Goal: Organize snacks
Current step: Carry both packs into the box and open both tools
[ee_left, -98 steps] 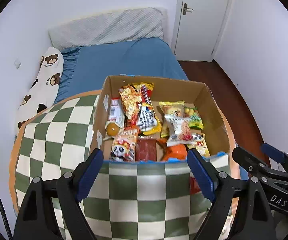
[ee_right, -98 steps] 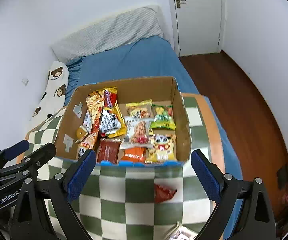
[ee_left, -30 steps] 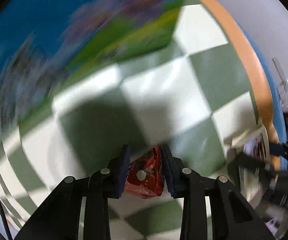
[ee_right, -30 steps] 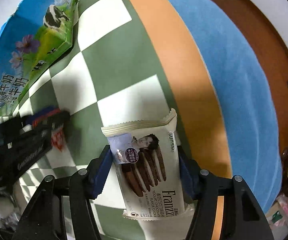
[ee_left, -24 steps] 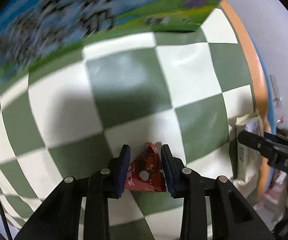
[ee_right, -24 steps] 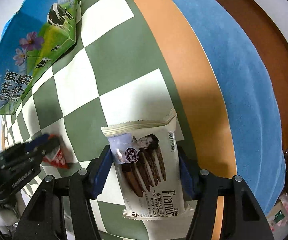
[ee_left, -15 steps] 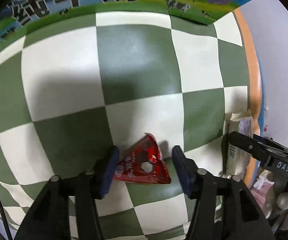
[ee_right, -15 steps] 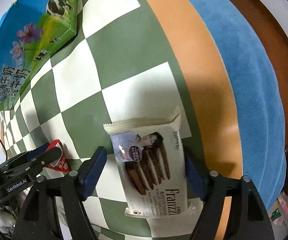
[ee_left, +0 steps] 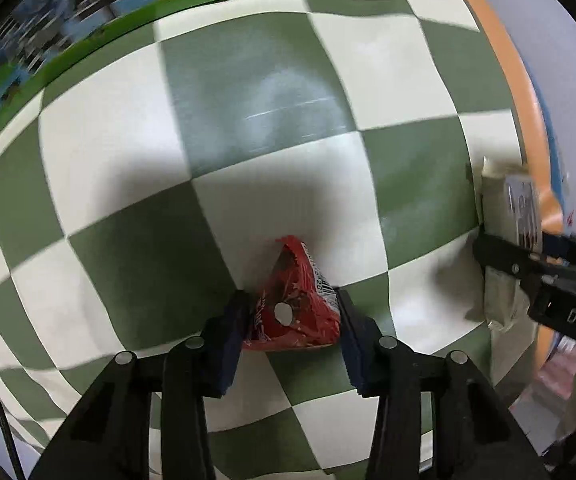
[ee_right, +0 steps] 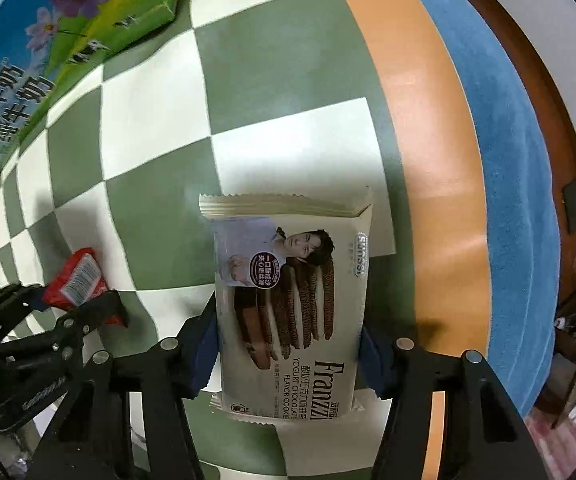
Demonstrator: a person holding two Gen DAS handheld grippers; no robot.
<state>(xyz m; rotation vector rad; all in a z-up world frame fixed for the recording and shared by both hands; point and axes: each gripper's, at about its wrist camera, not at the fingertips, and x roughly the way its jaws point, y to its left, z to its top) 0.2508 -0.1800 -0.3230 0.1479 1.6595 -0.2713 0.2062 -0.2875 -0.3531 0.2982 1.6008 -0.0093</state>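
Left gripper [ee_left: 291, 316] closed again on red snack packet [ee_left: 294, 304], pads pressing both sides. Right gripper [ee_right: 288, 340] jaws just closing, now clamped on cookie pack [ee_right: 290, 308]; half second earlier both stood wider.

Cookie pack [ee_right: 288, 304] right of snack packet [ee_right: 77, 276], milk carton [ee_right: 47, 52] behind

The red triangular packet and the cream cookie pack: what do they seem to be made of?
The red triangular packet looks like thin, glossy plastic film, judging by its crinkles and sheen. The cream cookie pack looks like smoother printed plastic wrap with a crimped, serrated end seal; possibly foil-lined.
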